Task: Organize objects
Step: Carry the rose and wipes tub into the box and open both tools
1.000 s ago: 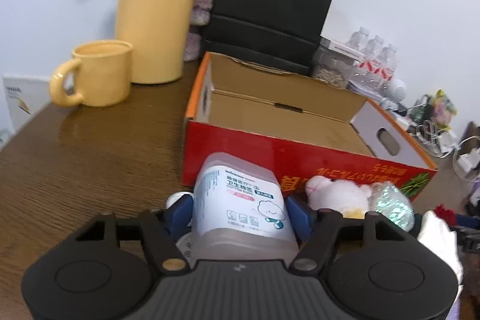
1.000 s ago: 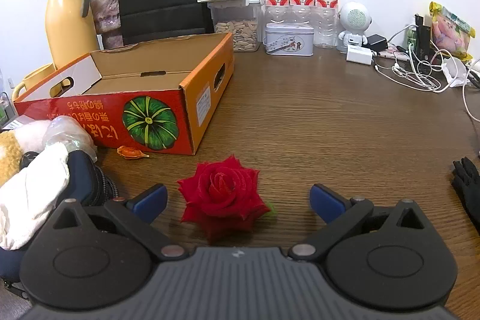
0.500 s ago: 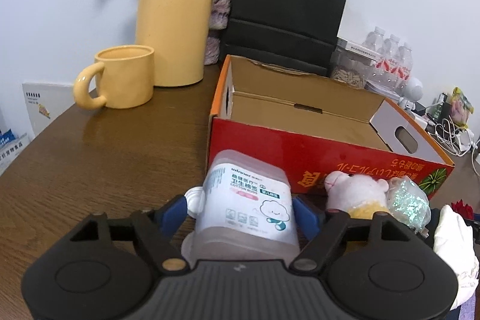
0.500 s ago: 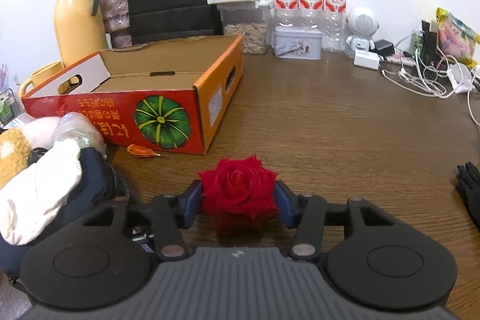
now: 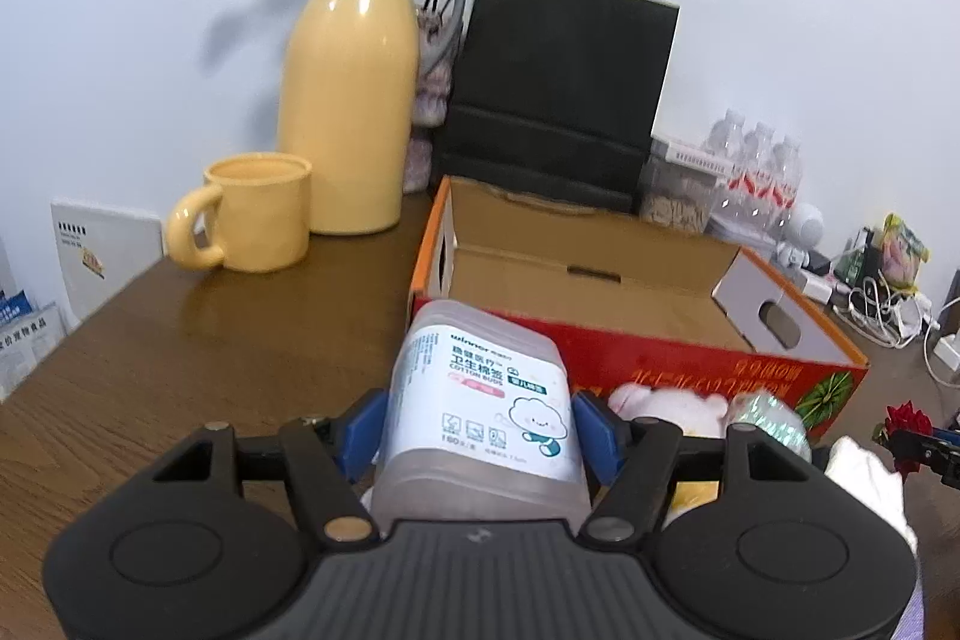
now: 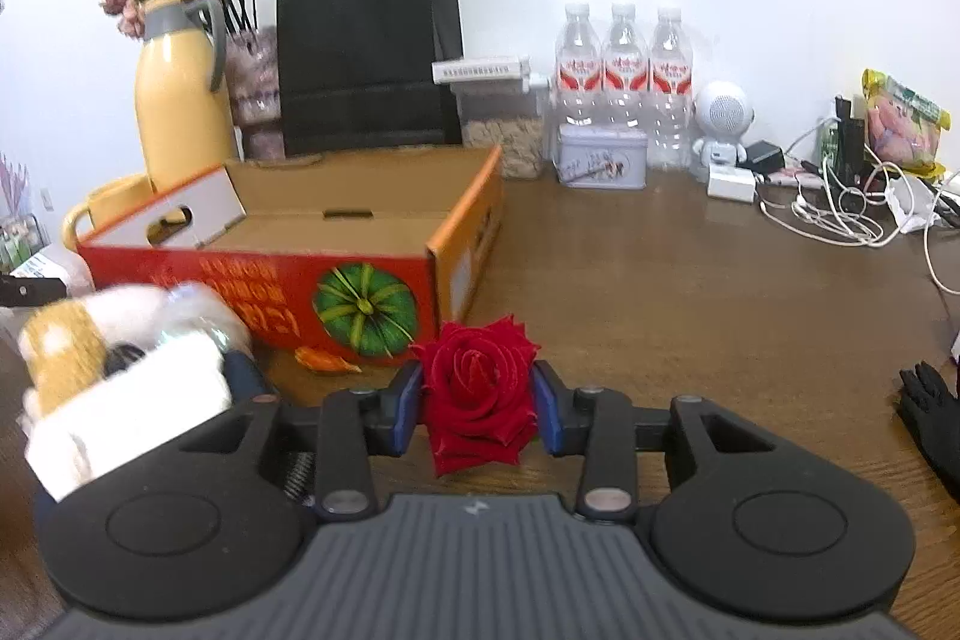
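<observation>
My left gripper (image 5: 480,424) is shut on a clear cotton bud box (image 5: 480,388) with a white and teal label, held above the table just in front of the open cardboard box (image 5: 600,274). My right gripper (image 6: 477,397) is shut on a red rose (image 6: 477,382), lifted a little above the table, near the front right corner of the cardboard box (image 6: 336,220). The rose and right gripper also show at the right edge of the left wrist view (image 5: 906,421).
A plush toy (image 6: 60,346), a white cloth (image 6: 132,412) and a shiny wrapped item (image 5: 768,418) lie before the box. A yellow jug (image 5: 354,100), yellow mug (image 5: 252,214), black paper bag (image 5: 558,100), water bottles (image 6: 624,70), a tin (image 6: 603,157), cables (image 6: 840,214) and a black glove (image 6: 936,412) surround it.
My right gripper closed on the rose and lifted it. My left gripper rose with the cotton bud box, now higher against the cardboard box.
</observation>
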A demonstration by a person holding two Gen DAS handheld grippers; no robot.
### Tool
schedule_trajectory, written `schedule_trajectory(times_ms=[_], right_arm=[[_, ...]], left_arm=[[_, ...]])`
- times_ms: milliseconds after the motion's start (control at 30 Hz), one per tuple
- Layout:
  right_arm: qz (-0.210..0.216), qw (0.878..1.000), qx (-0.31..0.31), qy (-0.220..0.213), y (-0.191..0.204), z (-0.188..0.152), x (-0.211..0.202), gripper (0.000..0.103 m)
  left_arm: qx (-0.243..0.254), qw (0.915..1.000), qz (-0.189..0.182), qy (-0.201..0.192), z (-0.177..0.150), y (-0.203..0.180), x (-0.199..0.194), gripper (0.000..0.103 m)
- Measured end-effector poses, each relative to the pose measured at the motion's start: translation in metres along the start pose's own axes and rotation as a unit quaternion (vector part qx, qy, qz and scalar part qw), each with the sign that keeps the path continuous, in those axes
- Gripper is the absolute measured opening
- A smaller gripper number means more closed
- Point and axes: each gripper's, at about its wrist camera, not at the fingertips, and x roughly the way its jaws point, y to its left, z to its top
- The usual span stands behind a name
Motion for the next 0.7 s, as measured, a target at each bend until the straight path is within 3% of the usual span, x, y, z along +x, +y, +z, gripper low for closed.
schedule_trajectory(times_ms=[333, 700], right_arm=[[0.039, 0.998, -0.018, -0.046, 0.039, 0.041, -0.005, 0.038], [0.061, 0.995, -0.040, -0.067, 0.086, 0.091, 0.033, 0.038]], left_arm=[[0.017, 0.9987, -0.017, -0.045, 0.037, -0.021, -0.013, 0.066], [0.037, 0.9975, -0.018, -0.058, 0.078, -0.054, 0.021, 0.066]])
